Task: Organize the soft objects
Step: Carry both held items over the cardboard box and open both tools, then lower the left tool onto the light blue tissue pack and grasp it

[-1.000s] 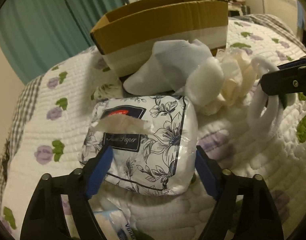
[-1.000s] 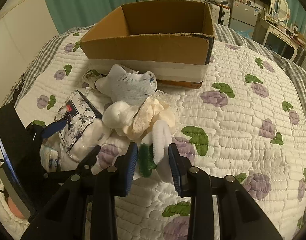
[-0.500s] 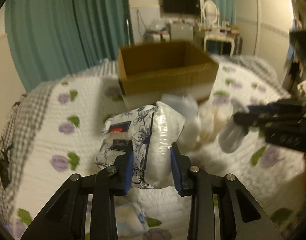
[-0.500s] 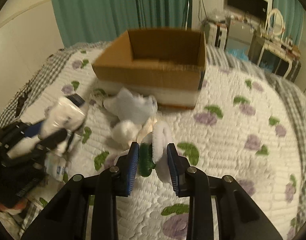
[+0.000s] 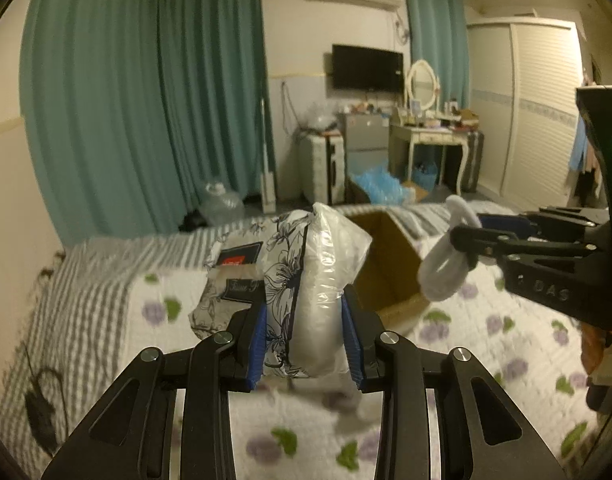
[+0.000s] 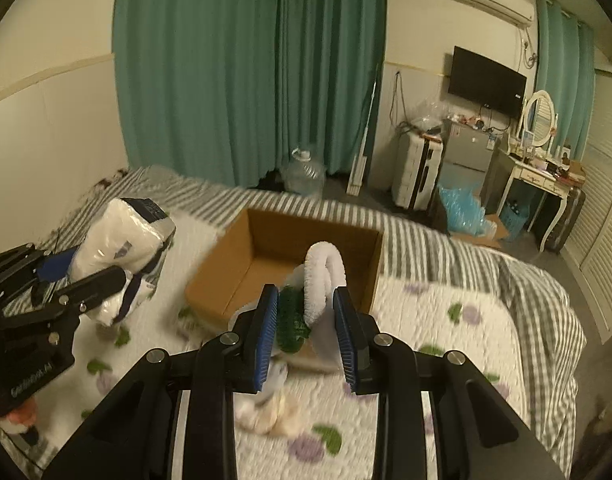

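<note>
Now both tools are up off the bed [image 5: 117, 308], each with its load: a second ago the tissue pack lay flat on the quilt between the left tool's spread blue pads, and the white loop was pinched low beside the pile of soft things. The left tool [image 5: 303, 344] has just been closing and now pinches the floral tissue pack [image 5: 289, 280] across its narrow side, the plastic bulging above the pads. The right tool [image 6: 306, 334] is pressed onto a white fluffy loop [image 6: 324, 278] with a green fuzzy piece [image 6: 291, 320] against its left pad. Both loads hang in the air in front of the open cardboard box [image 6: 241, 276], which sits further along the bed; a few pale soft pieces [image 6: 267, 412] remain on the quilt below. I judge that the pickup is done and the carry to the box is next. The tissue pack stands on end, its long axis running up and away from the tool toward the box, printed face turned left. The loop's long axis rises upright from the right tool, its bend uppermost, roughly in line with the box opening.
</note>
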